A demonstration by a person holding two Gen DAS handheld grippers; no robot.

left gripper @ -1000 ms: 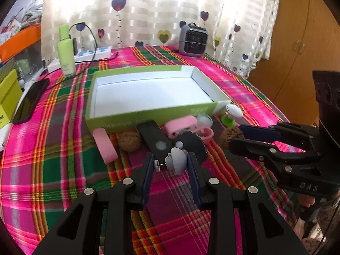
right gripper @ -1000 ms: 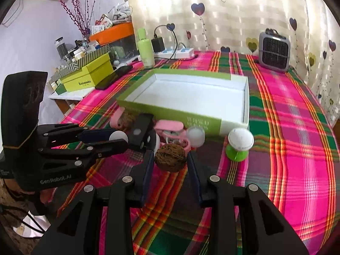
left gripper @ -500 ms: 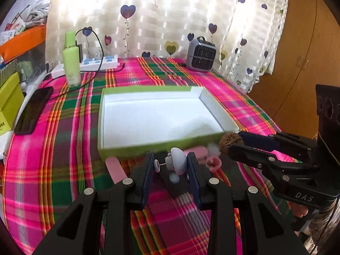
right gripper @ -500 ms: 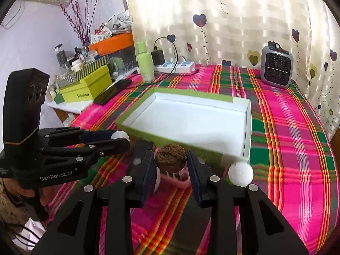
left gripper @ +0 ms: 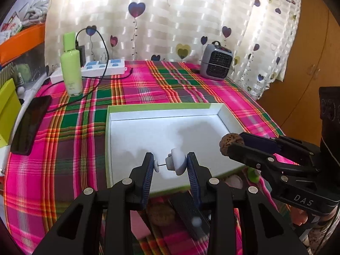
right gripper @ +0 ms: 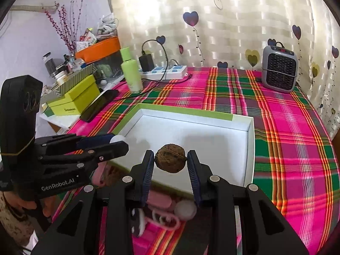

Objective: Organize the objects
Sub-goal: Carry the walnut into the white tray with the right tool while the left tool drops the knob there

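The left gripper (left gripper: 170, 165) pinched a small white knob (left gripper: 177, 164) at lower centre, over the white box (left gripper: 148, 131). The right gripper (right gripper: 170, 162) clamped a walnut (right gripper: 170, 161), centre frame, above that box's near edge.

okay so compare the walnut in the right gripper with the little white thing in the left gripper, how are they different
The walnut is brown and wrinkled; the white piece is pale and smooth. The walnut is one roundish lump; the white piece is a rounded body with a thin pin ending in a small disc. The walnut fills the gap of the right gripper; in the left gripper the pin spans part of it. Both are clamped above the open box.
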